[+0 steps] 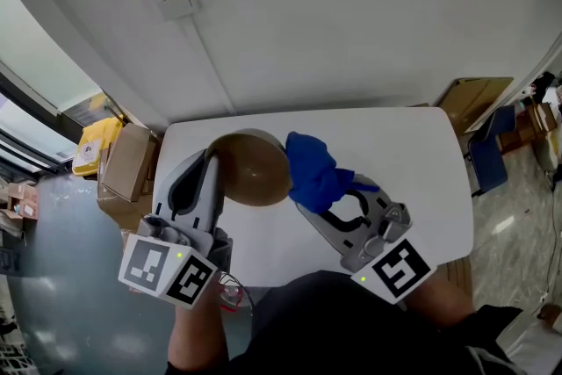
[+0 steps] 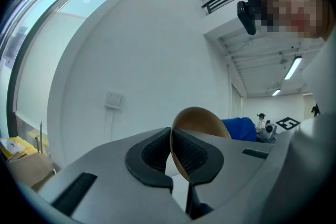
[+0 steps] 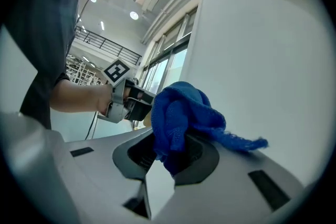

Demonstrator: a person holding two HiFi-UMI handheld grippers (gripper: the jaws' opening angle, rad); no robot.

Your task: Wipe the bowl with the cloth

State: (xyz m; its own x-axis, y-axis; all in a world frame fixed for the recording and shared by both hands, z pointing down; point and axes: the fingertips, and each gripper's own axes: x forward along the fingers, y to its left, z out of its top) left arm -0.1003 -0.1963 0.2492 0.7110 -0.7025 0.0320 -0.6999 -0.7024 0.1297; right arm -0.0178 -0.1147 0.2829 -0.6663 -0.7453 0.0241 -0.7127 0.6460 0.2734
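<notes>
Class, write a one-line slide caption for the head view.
Left gripper clamps brown bowl by rim; right gripper holds blue cloth beside it.

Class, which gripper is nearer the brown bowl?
Left. The left gripper is shut on the rim of the bowl; the right gripper, shut on the blue cloth, is beside the bowl, to its right in the head view.

White table (image 1: 413, 154), top smooth and plain. Far edge tight against the wall (image 1: 351, 13), far corners rounded; near edge partly covered by the person (image 1: 351, 329). Just off the left edge, a brown cardboard box (image 1: 127, 161) set lower down, a yellow bag (image 1: 95, 145) right behind it. Past the far right corner, a flat cardboard sheet (image 1: 474, 97); along the right edge, pale glossy floor (image 1: 518, 189).
</notes>
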